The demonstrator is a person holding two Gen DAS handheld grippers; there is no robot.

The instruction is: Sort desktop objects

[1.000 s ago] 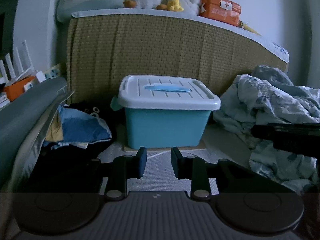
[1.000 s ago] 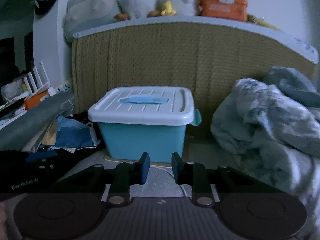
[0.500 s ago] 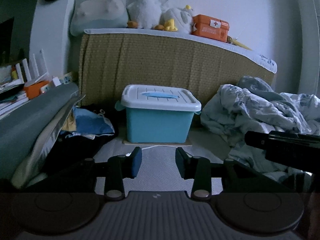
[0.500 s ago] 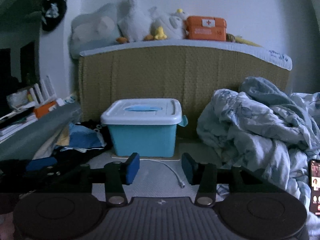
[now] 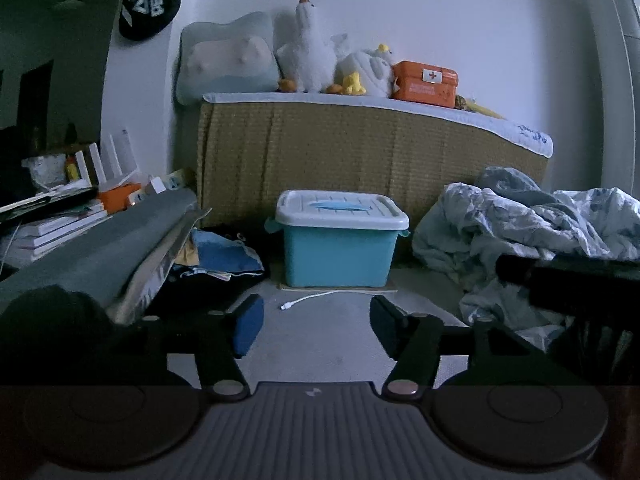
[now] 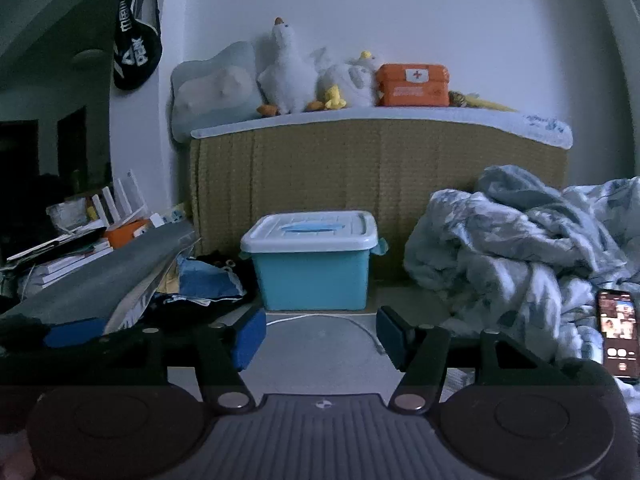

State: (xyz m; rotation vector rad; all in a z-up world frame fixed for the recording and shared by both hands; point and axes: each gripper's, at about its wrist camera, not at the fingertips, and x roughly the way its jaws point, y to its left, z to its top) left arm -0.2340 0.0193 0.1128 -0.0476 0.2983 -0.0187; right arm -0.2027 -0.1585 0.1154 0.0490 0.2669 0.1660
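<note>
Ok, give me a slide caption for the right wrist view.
Open right gripper faces a lidded blue storage bin, white cable on the mattress between them, phone lit at right.

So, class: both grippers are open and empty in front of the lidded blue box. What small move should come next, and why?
Probably bring the left gripper forward and down to the white cable. It lies loose on the mat before the closed blue box, nearest that gripper. The right gripper is open too, holding nothing.

Your left gripper (image 5: 316,326) sits level with its jaws spread wide, nothing between the blue pads. Your right gripper (image 6: 322,336) matches it: level, jaws wide apart, holding nothing.
</note>
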